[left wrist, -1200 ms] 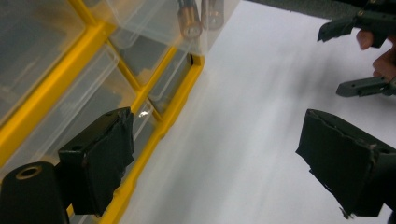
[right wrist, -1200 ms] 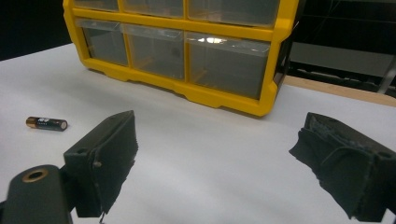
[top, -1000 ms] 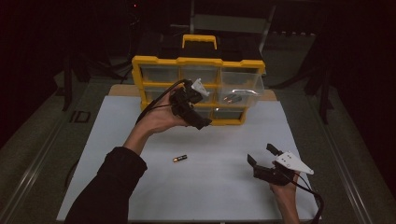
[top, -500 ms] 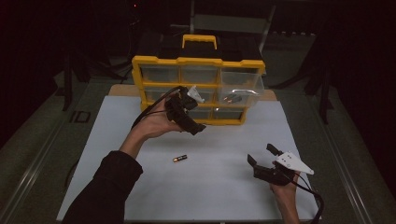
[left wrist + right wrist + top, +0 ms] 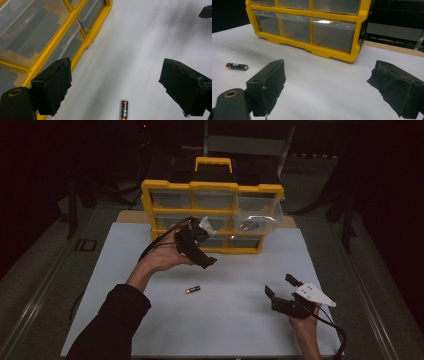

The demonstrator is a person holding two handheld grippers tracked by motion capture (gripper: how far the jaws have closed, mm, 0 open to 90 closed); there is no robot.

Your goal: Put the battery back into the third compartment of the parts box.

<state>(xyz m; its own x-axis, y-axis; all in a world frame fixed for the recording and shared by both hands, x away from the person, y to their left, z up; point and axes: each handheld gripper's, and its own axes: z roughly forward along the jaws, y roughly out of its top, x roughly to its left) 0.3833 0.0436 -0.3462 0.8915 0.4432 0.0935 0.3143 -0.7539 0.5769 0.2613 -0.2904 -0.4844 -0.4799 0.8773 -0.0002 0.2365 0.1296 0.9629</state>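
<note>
A small AA battery (image 5: 192, 290) lies on the white table top (image 5: 240, 320), left of centre. My left gripper (image 5: 202, 255) hovers just behind it, in front of the yellow drawer organizer (image 5: 212, 187), and points down toward the table. In the left gripper view its jaws stand wide apart with nothing between them, and the battery (image 5: 124, 109) lies below the gap. My right gripper (image 5: 280, 285) rests low at the near right, open and empty. The right gripper view has the battery (image 5: 237, 66) at far left and the organizer (image 5: 312, 47) ahead.
The organizer has clear plastic drawers and a yellow carry handle (image 5: 213, 164) on a black top. Its middle right drawer (image 5: 255, 222) sticks out slightly with a dark item inside. Dark floor and metal rails surround the table. A cable (image 5: 332, 330) trails from the right gripper.
My left gripper has drawn back a little from the organizer's front, toward the battery. The right gripper and the battery have stayed where they were.
</note>
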